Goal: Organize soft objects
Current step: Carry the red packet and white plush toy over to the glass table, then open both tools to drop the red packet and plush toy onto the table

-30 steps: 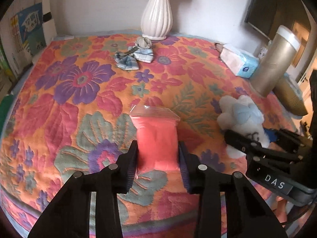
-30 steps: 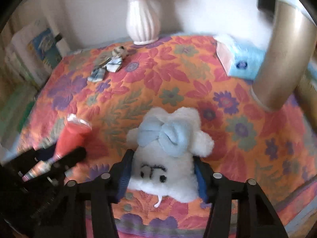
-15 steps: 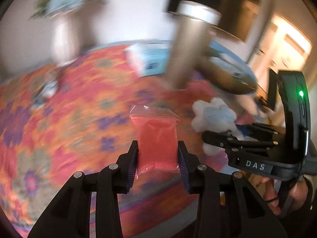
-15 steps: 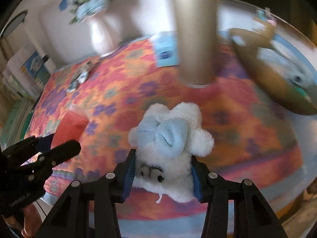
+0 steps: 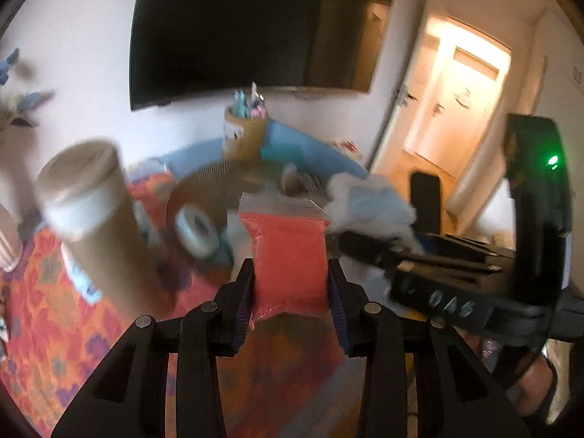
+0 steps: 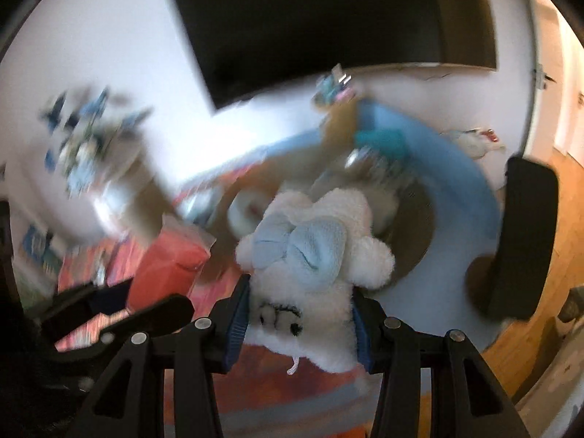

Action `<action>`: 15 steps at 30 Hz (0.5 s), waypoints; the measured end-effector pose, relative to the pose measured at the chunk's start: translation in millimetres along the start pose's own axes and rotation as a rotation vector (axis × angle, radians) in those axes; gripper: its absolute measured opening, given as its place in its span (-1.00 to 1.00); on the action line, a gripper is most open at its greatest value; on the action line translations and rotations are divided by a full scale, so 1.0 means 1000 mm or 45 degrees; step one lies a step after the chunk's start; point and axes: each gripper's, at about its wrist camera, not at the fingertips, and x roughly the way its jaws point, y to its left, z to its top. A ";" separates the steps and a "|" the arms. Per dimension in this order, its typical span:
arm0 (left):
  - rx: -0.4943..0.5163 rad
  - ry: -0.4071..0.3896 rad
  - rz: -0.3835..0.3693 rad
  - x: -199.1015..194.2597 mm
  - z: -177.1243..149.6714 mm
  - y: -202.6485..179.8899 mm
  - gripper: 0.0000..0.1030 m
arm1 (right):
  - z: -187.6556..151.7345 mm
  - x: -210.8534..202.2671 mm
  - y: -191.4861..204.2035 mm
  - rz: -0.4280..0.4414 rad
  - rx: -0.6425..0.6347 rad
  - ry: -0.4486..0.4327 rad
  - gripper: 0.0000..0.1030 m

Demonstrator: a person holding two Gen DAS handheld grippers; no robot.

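My left gripper is shut on a red soft pouch in a clear zip bag and holds it in the air above the flowered tablecloth. My right gripper is shut on a white plush toy with a pale blue bow, also lifted. The plush and the right gripper show at the right of the left wrist view. The red pouch and left gripper show at the left of the right wrist view. Both views are blurred.
A tall tan cylinder with a white lid stands to the left. A brown round basket with a tape roll lies ahead on a blue surface. A pen holder, a dark screen and a black chair back are beyond.
Both grippers have lifted their loads off the tablecloth and swung to the right, from the vase and flowered cloth toward the basket and blue surface. Both grips stay shut.
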 end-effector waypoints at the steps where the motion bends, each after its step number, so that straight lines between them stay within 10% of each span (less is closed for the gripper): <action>1: -0.012 -0.021 0.026 0.009 0.006 -0.001 -0.33 | 0.012 0.003 -0.007 0.001 0.023 -0.024 -0.09; 15: -0.047 -0.046 0.241 0.084 0.033 0.011 -0.25 | 0.106 0.125 -0.048 0.114 0.187 0.070 -0.05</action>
